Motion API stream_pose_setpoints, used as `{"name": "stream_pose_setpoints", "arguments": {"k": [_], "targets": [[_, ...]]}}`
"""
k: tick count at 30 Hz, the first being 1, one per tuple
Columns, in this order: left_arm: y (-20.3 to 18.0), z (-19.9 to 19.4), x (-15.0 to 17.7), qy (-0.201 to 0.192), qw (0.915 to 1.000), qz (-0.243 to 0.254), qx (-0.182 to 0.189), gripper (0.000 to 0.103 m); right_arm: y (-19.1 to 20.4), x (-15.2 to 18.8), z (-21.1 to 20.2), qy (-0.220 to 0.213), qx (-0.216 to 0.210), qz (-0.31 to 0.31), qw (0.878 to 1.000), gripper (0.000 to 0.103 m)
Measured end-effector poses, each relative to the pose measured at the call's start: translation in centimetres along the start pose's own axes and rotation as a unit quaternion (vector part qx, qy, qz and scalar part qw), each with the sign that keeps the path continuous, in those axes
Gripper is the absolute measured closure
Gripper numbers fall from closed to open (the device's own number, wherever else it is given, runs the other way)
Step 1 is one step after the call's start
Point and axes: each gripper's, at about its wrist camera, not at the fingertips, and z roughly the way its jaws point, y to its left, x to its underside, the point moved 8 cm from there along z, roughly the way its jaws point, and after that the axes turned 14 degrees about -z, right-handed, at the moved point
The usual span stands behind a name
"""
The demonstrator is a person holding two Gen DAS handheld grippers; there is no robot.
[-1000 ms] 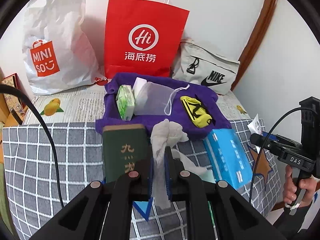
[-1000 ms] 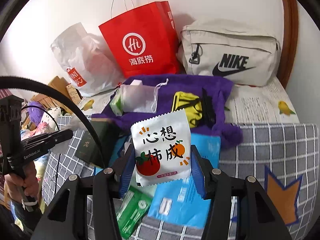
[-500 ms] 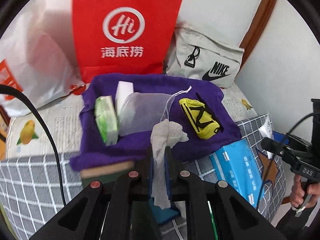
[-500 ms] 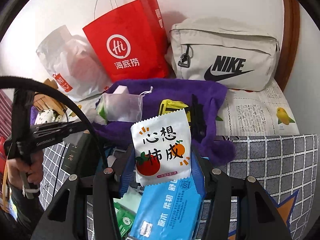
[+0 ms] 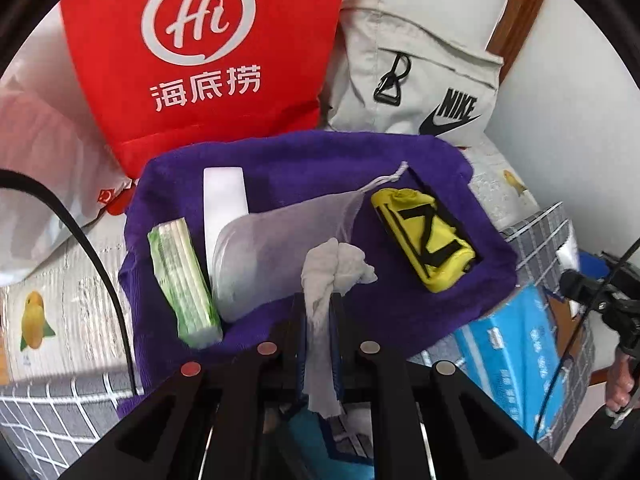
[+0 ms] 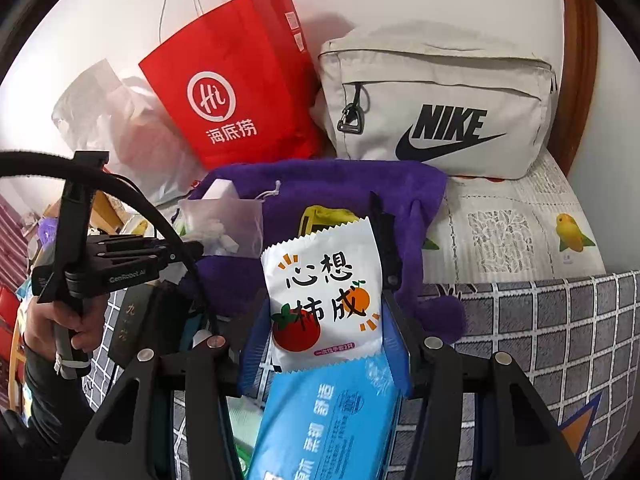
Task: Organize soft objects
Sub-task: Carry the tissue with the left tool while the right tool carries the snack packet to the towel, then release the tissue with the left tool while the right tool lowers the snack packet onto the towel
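Both hands loaded, lining up on the purple towel!
Left gripper (image 5: 319,322) pinches a crumpled grey cloth (image 5: 335,258) above the purple towel (image 5: 304,160), presumably to drop it among the gathered items; right gripper (image 6: 324,316) clamps a white snack packet (image 6: 322,294) nearby, waiting.

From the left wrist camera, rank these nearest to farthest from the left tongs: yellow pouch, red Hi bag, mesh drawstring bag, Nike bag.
1. Mesh drawstring bag, just beyond the left tongs, on the purple cloth.
2. Yellow pouch, farther right on the cloth.
3. Red Hi bag at back left and Nike bag at back right: too close to call.
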Motion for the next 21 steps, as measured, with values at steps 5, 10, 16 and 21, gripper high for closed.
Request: {"name": "stream_pose_setpoints", "arguments": {"k": [5, 10, 16, 21], "targets": [[0.0, 1.6, -0.5, 0.013, 0.9997, 0.013, -0.016, 0.093, -0.3, -0.6, 0.5, 0.003, 0.004, -0.007, 1.0, 0.051], [-0.3, 2.7, -0.5, 0.023, 0.9989, 0.034, -0.024, 0.085, -0.6, -1.0, 1.0, 0.005, 0.01, -0.014, 1.0, 0.051], [0.0, 3.4, -0.7, 0.037, 0.9979, 0.029, -0.045, 0.043, -1.2, -1.7, 1.4, 0.006, 0.014, -0.015, 1.0, 0.051], [-0.1, 2.6, -0.7, 0.022, 0.9983, 0.029, -0.045, 0.043, -1.8, -2.5, 1.6, 0.004, 0.018, -0.012, 1.0, 0.051]]}}
